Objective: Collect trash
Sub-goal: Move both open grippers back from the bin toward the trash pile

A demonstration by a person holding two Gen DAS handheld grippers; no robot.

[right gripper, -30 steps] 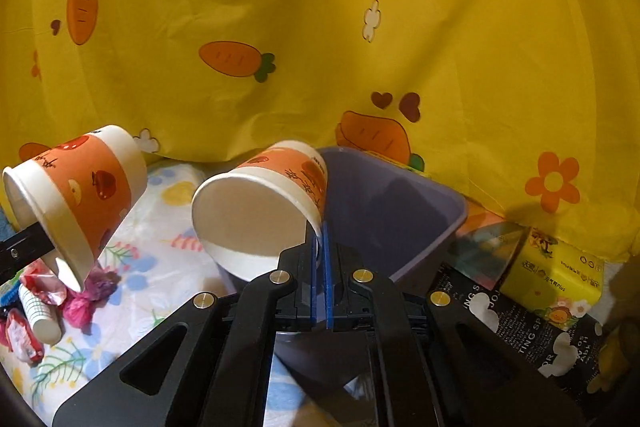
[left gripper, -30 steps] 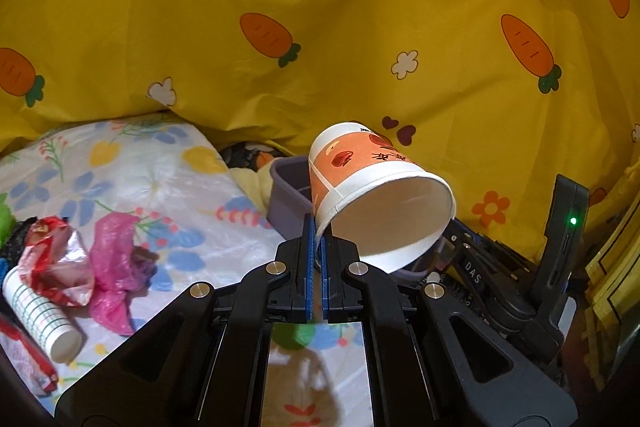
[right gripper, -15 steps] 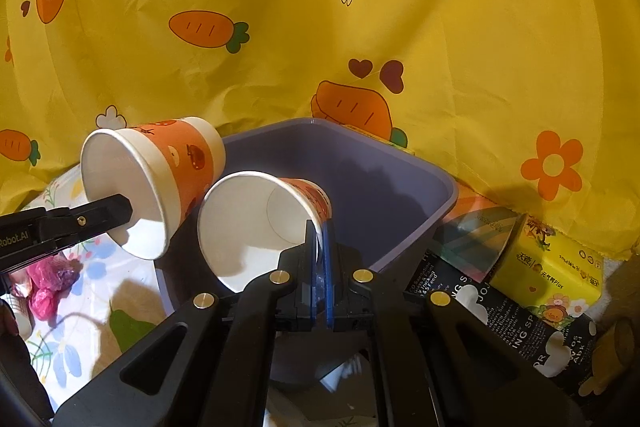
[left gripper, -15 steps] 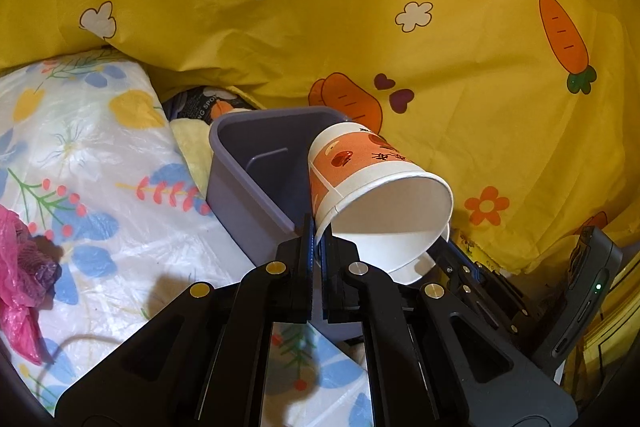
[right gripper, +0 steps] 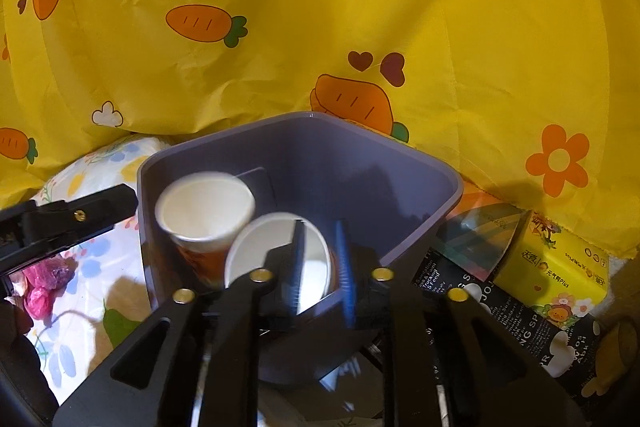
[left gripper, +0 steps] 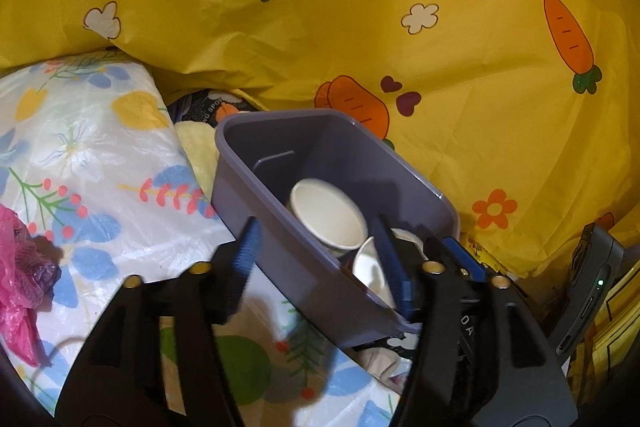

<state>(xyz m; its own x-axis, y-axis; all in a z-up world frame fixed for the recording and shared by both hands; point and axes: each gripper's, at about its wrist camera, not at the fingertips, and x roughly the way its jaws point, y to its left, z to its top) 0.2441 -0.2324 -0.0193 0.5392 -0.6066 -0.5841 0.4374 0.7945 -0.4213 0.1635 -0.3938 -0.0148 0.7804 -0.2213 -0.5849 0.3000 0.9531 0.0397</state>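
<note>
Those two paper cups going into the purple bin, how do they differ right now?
The left cup is clear of the left gripper, while the right cup sits between the fingers of the right gripper, whose jaws are opening. The left cup shows its orange printed side; the right cup shows only its white inside. The left cup is blurred, the right cup less so. Both are white-lined paper cups inside the purple bin.

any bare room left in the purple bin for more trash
Yes: the far half of the purple bin, toward the yellow carrot cloth, is bare. The near corner is crowded by two paper cups and the right gripper, jaws opening.
</note>
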